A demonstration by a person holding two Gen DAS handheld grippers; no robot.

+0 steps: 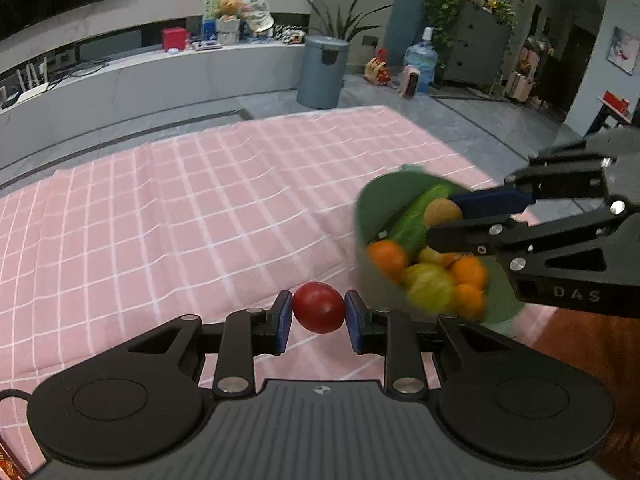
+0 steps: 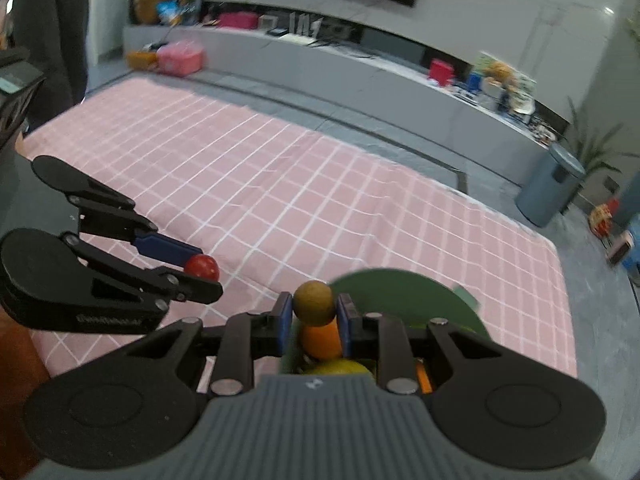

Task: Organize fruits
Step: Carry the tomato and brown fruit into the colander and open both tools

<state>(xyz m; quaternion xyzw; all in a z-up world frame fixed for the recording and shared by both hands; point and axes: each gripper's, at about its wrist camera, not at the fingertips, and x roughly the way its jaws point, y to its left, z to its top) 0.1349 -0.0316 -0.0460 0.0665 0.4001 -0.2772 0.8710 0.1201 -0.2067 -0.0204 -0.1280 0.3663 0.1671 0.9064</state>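
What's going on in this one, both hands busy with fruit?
A person is sorting fruit with two handheld tongs. The left tongs grip a red tomato above the pink checked cloth. The right tongs grip a brown kiwi over the green bucket, which holds oranges and other produce.

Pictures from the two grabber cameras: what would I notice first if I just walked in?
Probably the red tomato pinched between the left gripper's blue fingers, just above the pink checked cloth. Next, the right gripper squeezing a brown kiwi over the green bucket, which is full of oranges and a cucumber.
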